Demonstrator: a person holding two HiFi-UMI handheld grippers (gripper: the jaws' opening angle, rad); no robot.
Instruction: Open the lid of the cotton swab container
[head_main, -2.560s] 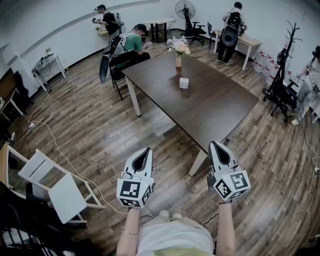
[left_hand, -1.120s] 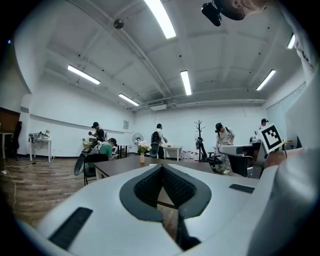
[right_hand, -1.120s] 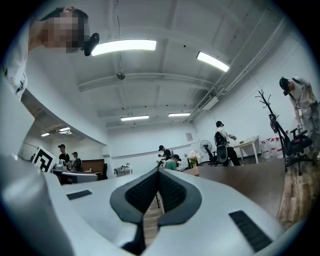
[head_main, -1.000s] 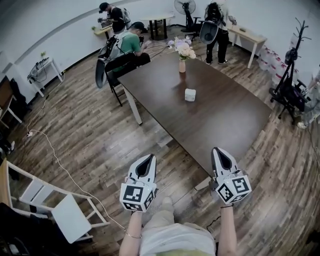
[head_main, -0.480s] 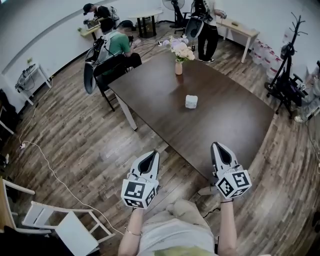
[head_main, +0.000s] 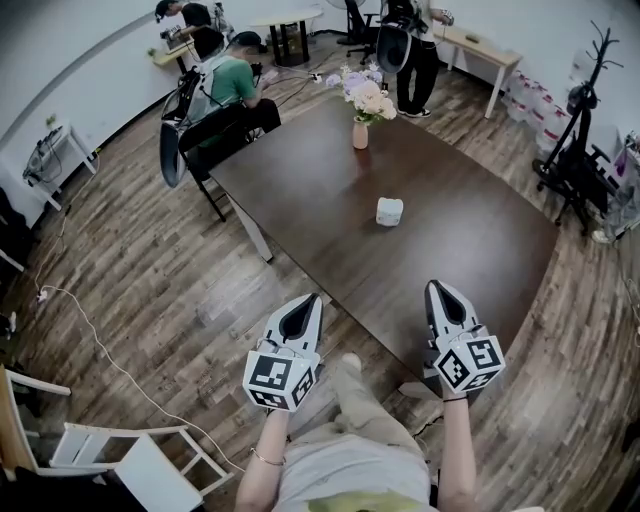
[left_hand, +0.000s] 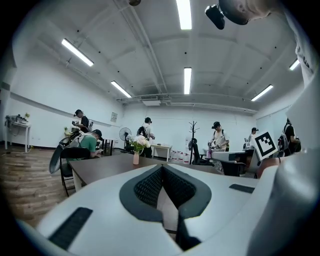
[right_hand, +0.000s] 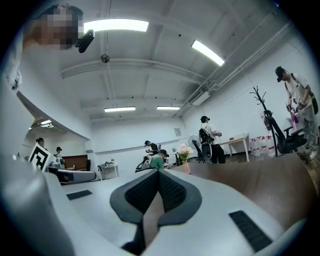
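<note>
Holding both pinched shut, empty: right gripper (head_main: 437, 290) over the dark wooden table's (head_main: 470, 250) near corner, left gripper (head_main: 308, 300) off its edge. Small white boxy cotton swab container (head_main: 389, 211) sits mid-table, ahead, closer to the right one.

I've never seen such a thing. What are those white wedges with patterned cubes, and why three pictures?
No robot: a person holds a two-jaw gripper in each hand, the left gripper and right gripper. The cubes are parts of them. One picture comes from a camera on the person's head, looking down; the other two from cameras riding on each gripper, looking along its jaws. Both are shut and empty. On the table stand a small white container and a vase of flowers.
</note>
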